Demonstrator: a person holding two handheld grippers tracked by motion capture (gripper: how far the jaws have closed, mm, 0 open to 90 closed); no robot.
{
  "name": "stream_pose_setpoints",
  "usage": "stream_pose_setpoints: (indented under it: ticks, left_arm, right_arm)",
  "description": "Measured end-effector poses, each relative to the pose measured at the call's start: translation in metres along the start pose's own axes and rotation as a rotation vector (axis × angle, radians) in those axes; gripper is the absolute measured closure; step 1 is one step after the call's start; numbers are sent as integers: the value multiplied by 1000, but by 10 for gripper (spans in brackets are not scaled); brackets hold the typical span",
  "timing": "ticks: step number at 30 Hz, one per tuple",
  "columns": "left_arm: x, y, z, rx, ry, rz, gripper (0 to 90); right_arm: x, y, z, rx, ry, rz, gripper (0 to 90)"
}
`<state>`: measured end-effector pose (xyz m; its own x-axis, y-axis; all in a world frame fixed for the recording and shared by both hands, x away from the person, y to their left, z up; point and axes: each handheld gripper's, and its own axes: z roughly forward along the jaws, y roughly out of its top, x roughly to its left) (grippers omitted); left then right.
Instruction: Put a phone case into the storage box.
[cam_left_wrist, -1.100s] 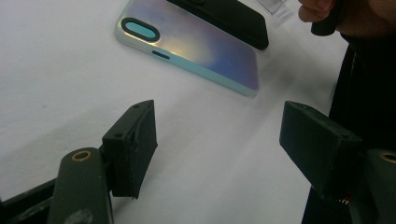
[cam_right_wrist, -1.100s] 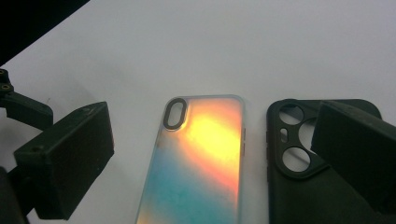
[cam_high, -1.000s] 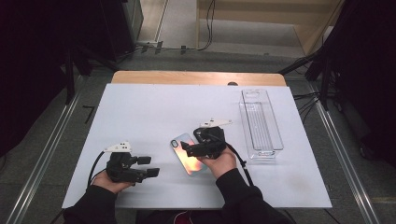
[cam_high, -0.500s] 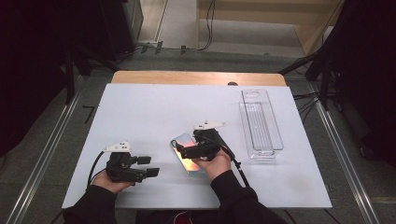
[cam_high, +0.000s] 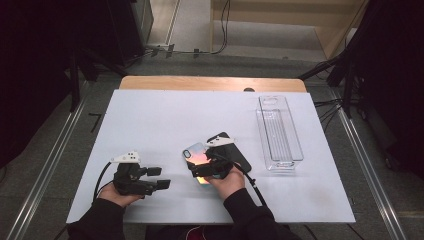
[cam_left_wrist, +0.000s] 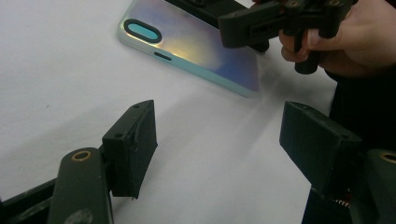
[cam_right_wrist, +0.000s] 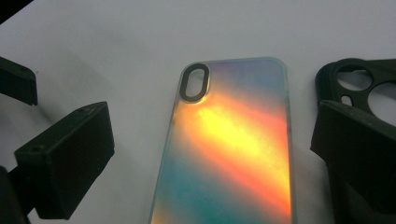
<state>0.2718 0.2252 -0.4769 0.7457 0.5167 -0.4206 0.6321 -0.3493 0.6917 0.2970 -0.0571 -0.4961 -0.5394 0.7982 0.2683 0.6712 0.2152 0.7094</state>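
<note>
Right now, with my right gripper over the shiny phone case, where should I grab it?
Probably across its width, on the two long edges. The phone case lies flat on the table, between the open jaws of the right gripper. Come straight down, minding the black case close beside it.

Surface (cam_high: 165, 120): open across left and centre; black case (cam_high: 235, 150) beside iridescent case (cam_high: 196, 156); clear tray (cam_high: 280, 135) blocks right.

Overhead light is washing the white table (cam_high: 165, 120) evenly while surroundings are falling dark; the iridescent phone case (cam_right_wrist: 233, 154) is glaring orange, and near jaws are blurring softly.
</note>
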Motion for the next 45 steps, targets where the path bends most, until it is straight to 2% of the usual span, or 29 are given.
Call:
stream_pose_setpoints:
  ticks: [4, 5, 15, 20, 21, 23, 25, 27, 30, 42, 45]
  left_arm:
    - [0, 0, 0, 0, 1, -1, 280]
    - [0, 0, 0, -1, 1, -1, 280]
    - [0, 0, 0, 0, 1, -2, 280]
    - [0, 0, 0, -1, 1, -4, 280]
    - [0, 0, 0, -4, 0, -6, 280]
    - [0, 0, 0, -4, 0, -6, 280]
    - [0, 0, 0, -4, 0, -7, 280]
    - [0, 0, 0, -6, 0, -8, 280]
    - [0, 0, 0, -8, -2, -12, 280]
    - [1, 1, 0, -4, 2, -18, 282]
    - [1, 1, 1, -4, 2, -21, 282]
  right_arm:
    - [1, -6, 4, 17, 1, 0, 0]
    - [1, -8, 5, 19, 3, -5, 30]
    - [1, -15, 12, 62, -26, -28, 35]
    - [6, -17, 13, 64, -61, -78, 39]
    - [8, -18, 14, 65, -85, -111, 43]
    - [9, -19, 15, 64, -93, -115, 48]
    - [13, -22, 16, 58, -130, -151, 70]
    - [13, -22, 16, 60, -133, -154, 71]
    - [14, -22, 16, 56, -163, -167, 112]
    - [14, -22, 15, 55, -164, -171, 129]
    - [13, -22, 14, 57, -153, -164, 136]
